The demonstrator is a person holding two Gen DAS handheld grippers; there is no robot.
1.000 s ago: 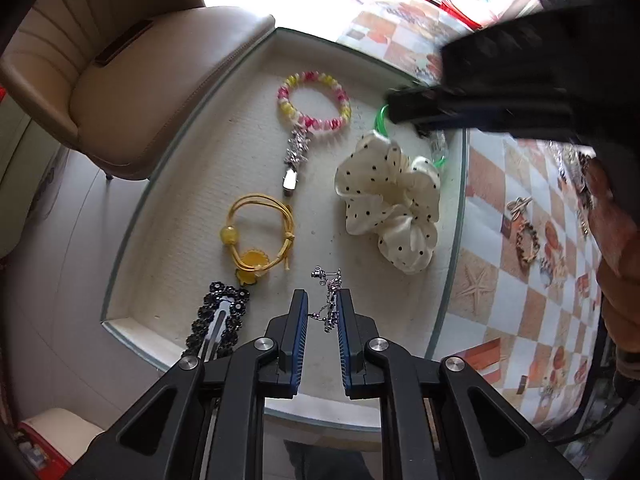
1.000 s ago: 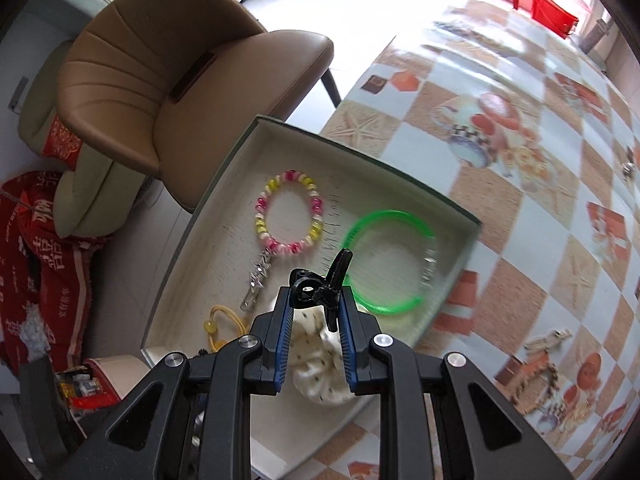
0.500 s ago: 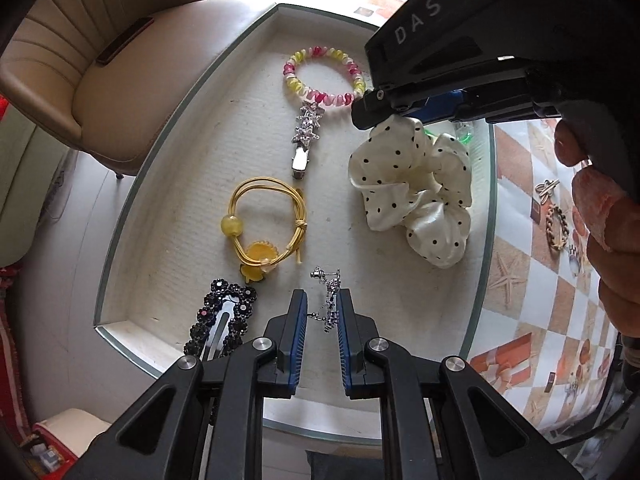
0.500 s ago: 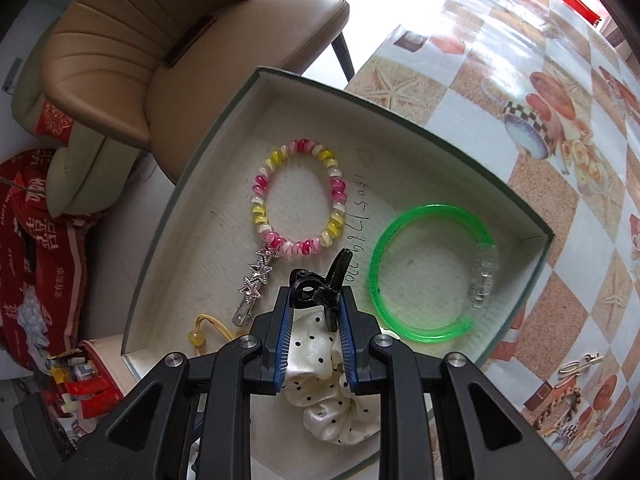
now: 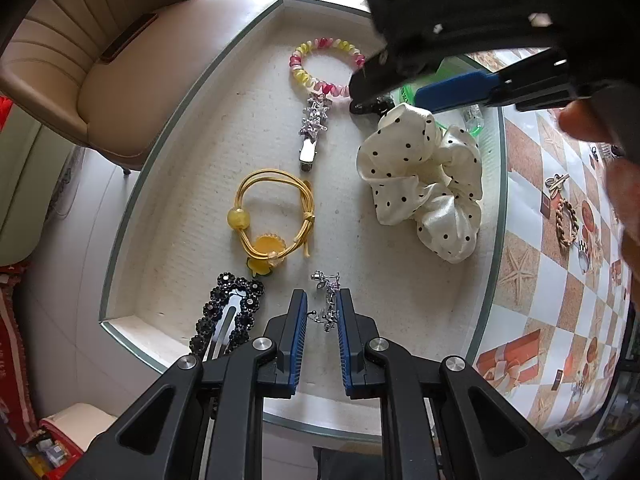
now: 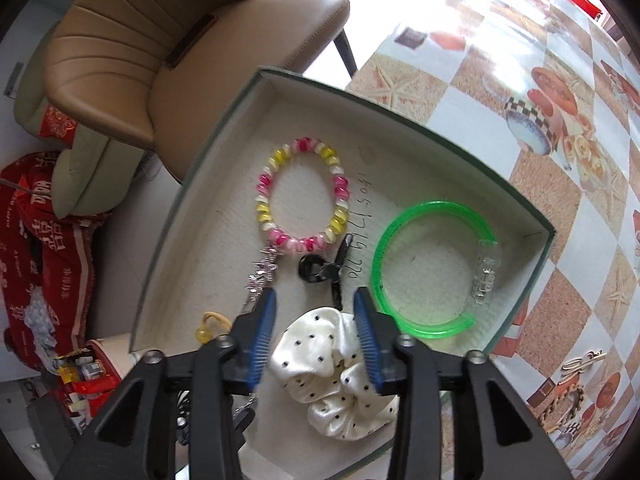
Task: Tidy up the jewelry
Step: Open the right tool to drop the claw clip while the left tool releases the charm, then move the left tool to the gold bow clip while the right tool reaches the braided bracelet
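A shallow beige tray holds the jewelry. My left gripper is shut on a silver rhinestone earring, just above the tray's near end. My right gripper is open over the tray; a small black hair claw lies on the tray floor just beyond its fingertips, free of them. In the left wrist view the right gripper hangs above the polka-dot scrunchie.
In the tray lie a pink-yellow bead bracelet, a green bangle, a silver star clip, a yellow hair tie and a black beaded barrette. More jewelry lies on the patterned tablecloth. A tan chair stands beside the tray.
My right gripper has opened and let go of the black hair claw, which now lies in the tray between bracelet and bangle. My left gripper still holds the earring, nearly still.
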